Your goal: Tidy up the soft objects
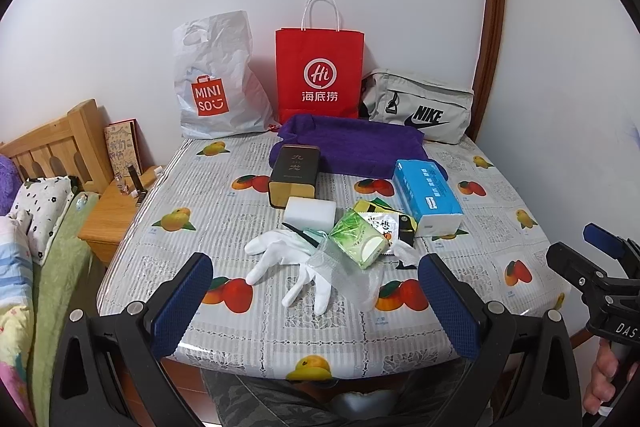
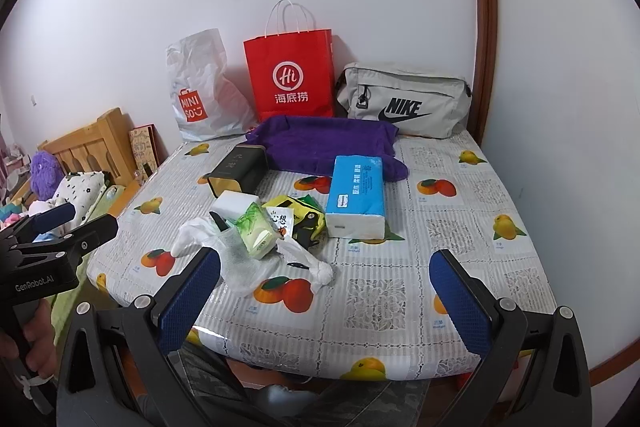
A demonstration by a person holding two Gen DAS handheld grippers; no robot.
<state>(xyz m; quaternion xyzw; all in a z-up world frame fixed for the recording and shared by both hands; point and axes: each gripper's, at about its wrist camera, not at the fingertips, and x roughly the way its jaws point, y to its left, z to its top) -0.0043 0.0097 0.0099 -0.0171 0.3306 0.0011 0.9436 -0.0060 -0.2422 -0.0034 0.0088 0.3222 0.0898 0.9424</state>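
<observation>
Both grippers hover over the near edge of the table, each with its blue pads spread wide and nothing between them. The left gripper faces twelve o'clock toward the pile; the right gripper does the same from slightly further right.

Nearest to the left gripper lie the white gloves, fingers splayed toward six o'clock, with a clear plastic wrapper overlapping them at three o'clock. Just past these sits a green tissue pack, touching a heap of snack packets. At eleven o'clock from the pack is a white sponge, and behind it a dark tin. A blue tissue packet lies at two o'clock of the pile. Further back a purple towel is spread flat, and against the wall stand a white shopping bag, a red paper bag and a grey pouch.

The step in hand is probably a first pick. The gloves look easiest: one would lower the left gripper straight down over the bunched palm rather than a loose finger, closing low enough to catch both layers, and avoid snagging the wrapper.
</observation>
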